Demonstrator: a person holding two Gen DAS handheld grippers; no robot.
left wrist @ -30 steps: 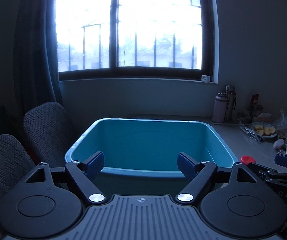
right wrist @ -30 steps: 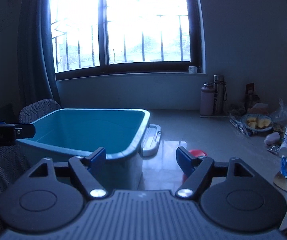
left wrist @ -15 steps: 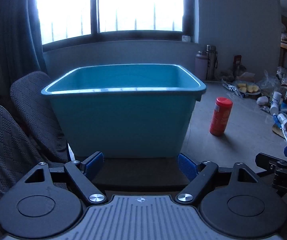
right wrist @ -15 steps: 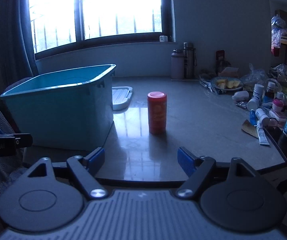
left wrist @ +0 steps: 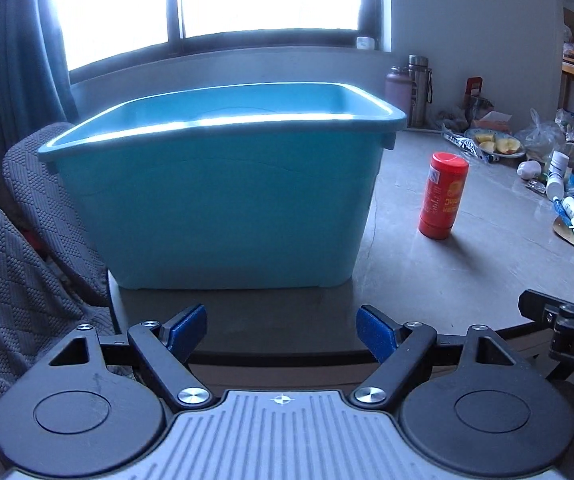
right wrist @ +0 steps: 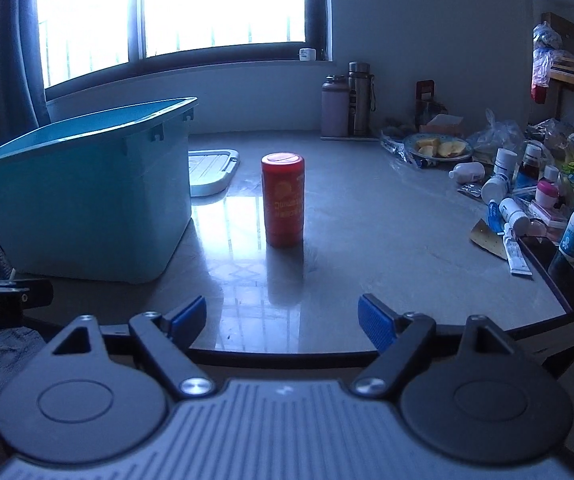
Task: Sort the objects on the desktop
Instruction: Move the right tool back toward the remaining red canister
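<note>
Jaws spread wide and holding nothing on both the left gripper [left wrist: 282,330] and the right gripper [right wrist: 282,320], each at bottom centre of its frame. Right wrist view, left to right: teal bin [right wrist: 87,196] at centre left on the table [right wrist: 387,248]; red canister [right wrist: 283,199] upright at centre, apart from the bin; cluttered bottles and tubes [right wrist: 527,204] at right edge.

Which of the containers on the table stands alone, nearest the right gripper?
The red canister, upright beside the teal bin, straight ahead of the open right gripper. The other bottles cluster far right.
</note>
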